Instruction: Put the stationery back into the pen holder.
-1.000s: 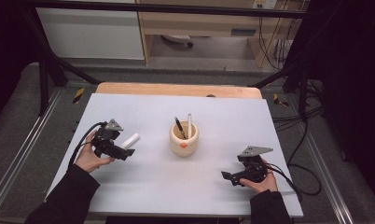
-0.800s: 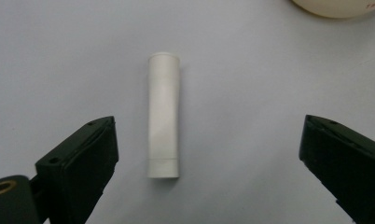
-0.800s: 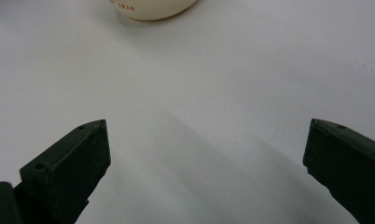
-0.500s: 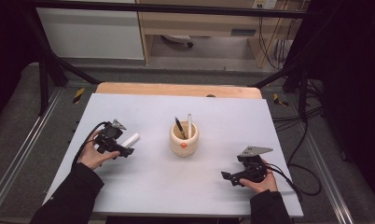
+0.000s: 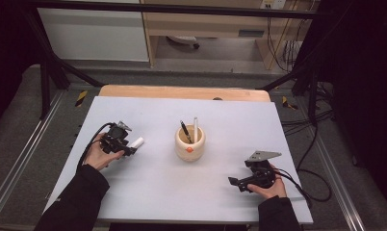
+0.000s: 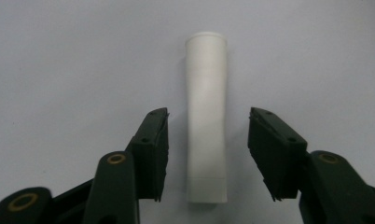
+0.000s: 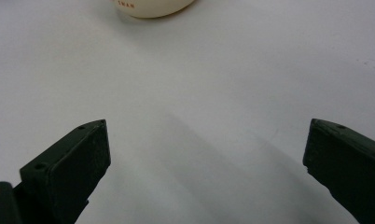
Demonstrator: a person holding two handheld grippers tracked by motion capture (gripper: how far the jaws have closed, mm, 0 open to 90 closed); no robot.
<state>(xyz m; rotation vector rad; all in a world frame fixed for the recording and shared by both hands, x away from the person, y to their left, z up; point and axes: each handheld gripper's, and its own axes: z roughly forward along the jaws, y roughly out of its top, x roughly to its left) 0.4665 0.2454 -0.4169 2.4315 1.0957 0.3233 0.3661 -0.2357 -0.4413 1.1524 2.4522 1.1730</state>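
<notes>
The left gripper (image 6: 208, 154) has its jaws apart on either side of a white tube (image 6: 205, 116) that lies flat on the worktop (image 5: 148, 192). Neither jaw touches the tube, and there is a gap on each side. The tube's near end sits between the jaw tips and its far end points away from the gripper. In the high view the left gripper (image 5: 126, 148) is at the left of the worktop, with the tube (image 5: 136, 142) sticking out toward a cream cup (image 5: 189, 144) in the middle. The cup holds a dark pen (image 5: 184, 131) and a white pen (image 5: 195, 129). The right gripper (image 7: 206, 149) rests low over bare worktop near the front right, jaws wide apart and holding nothing, with the cup's base (image 7: 150, 8) ahead of it.
</notes>
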